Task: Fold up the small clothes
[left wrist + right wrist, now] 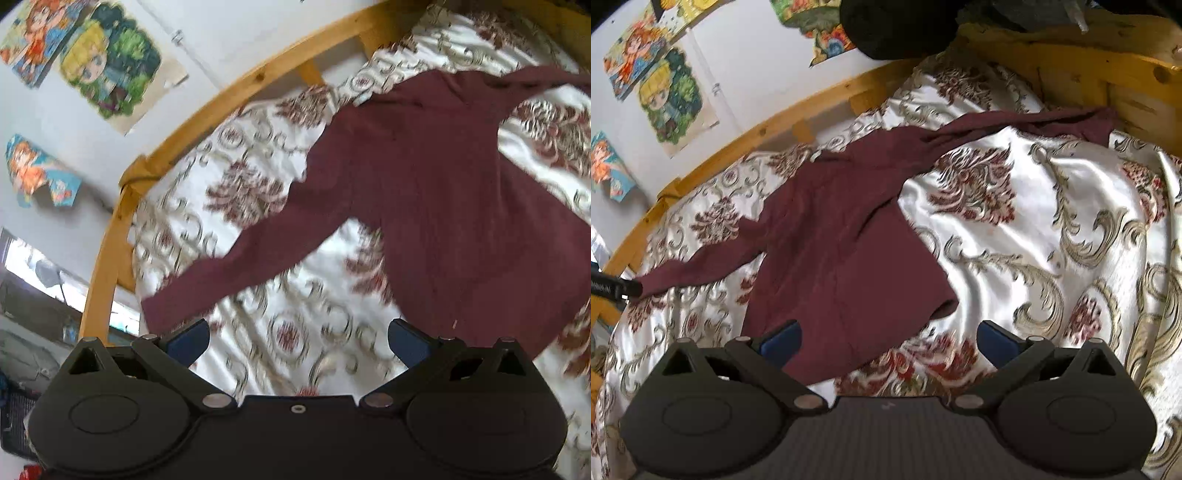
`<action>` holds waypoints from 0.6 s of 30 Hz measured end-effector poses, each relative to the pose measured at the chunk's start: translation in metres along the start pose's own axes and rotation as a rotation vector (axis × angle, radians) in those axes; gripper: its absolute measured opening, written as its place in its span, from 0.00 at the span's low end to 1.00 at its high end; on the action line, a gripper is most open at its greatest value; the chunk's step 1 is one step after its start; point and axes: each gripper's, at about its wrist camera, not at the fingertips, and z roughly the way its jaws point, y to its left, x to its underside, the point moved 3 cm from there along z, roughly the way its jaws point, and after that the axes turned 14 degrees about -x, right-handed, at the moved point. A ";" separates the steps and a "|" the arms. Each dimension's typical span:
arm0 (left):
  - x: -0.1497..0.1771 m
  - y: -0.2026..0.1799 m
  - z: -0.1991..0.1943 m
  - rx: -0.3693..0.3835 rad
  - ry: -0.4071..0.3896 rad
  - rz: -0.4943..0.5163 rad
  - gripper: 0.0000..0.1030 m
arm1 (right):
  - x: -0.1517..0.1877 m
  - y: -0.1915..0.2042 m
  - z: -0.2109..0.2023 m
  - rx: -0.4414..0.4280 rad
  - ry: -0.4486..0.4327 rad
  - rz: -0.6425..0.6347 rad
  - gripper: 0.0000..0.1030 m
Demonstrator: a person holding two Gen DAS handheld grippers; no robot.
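A maroon long-sleeved top (436, 184) lies spread flat on a white floral bedspread (258, 229), both sleeves out. My left gripper (298, 341) is open and empty, above the bedspread near the cuff of the left sleeve (177, 291). In the right wrist view the top (834, 240) lies in the middle, its right sleeve (1015, 123) stretched toward the headboard. My right gripper (888, 341) is open and empty, just above the top's hem. A black part of the left gripper (613, 286) shows at the left sleeve's cuff.
A wooden bed frame (229, 88) runs along the wall and a wooden headboard (1108, 70) stands at the back right. Cartoon posters (110, 62) hang on the wall. Dark items (894, 22) lie at the top of the bed.
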 end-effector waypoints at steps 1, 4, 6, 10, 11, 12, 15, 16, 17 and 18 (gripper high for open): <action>-0.006 -0.006 -0.001 0.006 -0.004 0.008 1.00 | -0.005 -0.003 0.001 0.007 -0.010 0.000 1.00; -0.030 -0.020 0.000 0.049 -0.011 0.047 1.00 | -0.021 -0.011 -0.002 0.044 -0.073 -0.057 1.00; -0.043 -0.029 -0.003 0.092 -0.048 0.073 1.00 | -0.032 -0.013 -0.005 0.091 -0.116 -0.173 1.00; -0.065 -0.047 0.008 0.113 -0.174 0.058 1.00 | -0.067 -0.029 -0.009 0.249 -0.166 -0.383 1.00; -0.069 -0.052 0.014 0.119 -0.200 0.040 1.00 | -0.078 -0.036 -0.007 0.292 -0.159 -0.404 1.00; -0.072 -0.059 0.020 0.129 -0.231 0.015 1.00 | -0.091 -0.046 -0.003 0.324 -0.145 -0.416 1.00; -0.076 -0.077 0.043 0.170 -0.280 -0.032 1.00 | -0.123 -0.079 0.009 0.357 -0.156 -0.397 1.00; -0.076 -0.084 0.052 0.187 -0.295 -0.044 1.00 | -0.136 -0.096 0.015 0.376 -0.168 -0.341 1.00; -0.077 -0.090 0.059 0.199 -0.308 -0.052 1.00 | -0.143 -0.111 0.020 0.390 -0.183 -0.284 0.99; -0.077 -0.096 0.066 0.208 -0.318 -0.063 1.00 | -0.149 -0.127 0.024 0.397 -0.208 -0.215 0.97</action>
